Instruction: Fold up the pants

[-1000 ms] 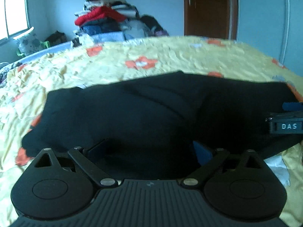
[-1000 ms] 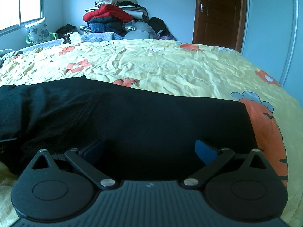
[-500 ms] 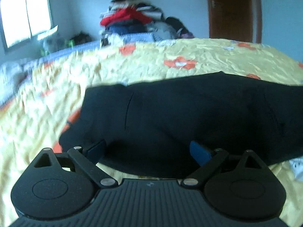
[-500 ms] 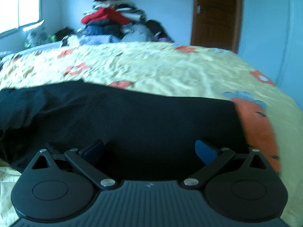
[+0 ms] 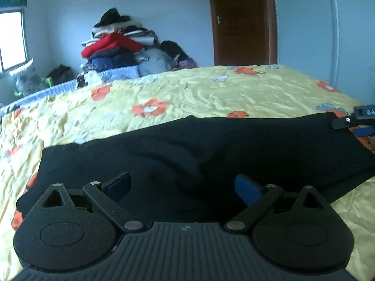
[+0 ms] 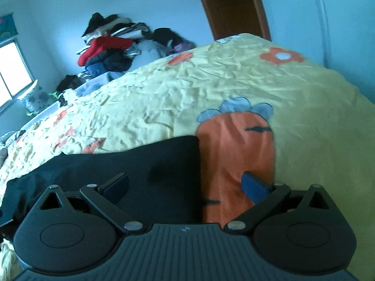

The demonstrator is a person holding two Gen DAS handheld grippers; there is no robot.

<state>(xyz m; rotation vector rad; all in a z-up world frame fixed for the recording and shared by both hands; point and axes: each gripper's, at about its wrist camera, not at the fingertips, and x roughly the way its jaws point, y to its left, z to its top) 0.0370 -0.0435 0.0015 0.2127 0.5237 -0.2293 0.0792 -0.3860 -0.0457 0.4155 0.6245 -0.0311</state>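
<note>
Black on flowered yellow

Plain black cloth pants (image 5: 211, 149) lie on a crinkled yellow bedsheet (image 5: 211, 91) printed with orange flowers and an orange carrot (image 6: 236, 149).

Black pants (image 5: 211, 149) lie flat across yellow floral bedspread (image 5: 211, 89). Left gripper (image 5: 182, 186) spread wide above them. Right gripper (image 5: 358, 119) at their far right end.

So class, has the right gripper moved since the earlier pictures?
Yes. The right gripper has swung right: it now straddles the pants' end edge, one finger over the carrot print, and tilted.
</note>
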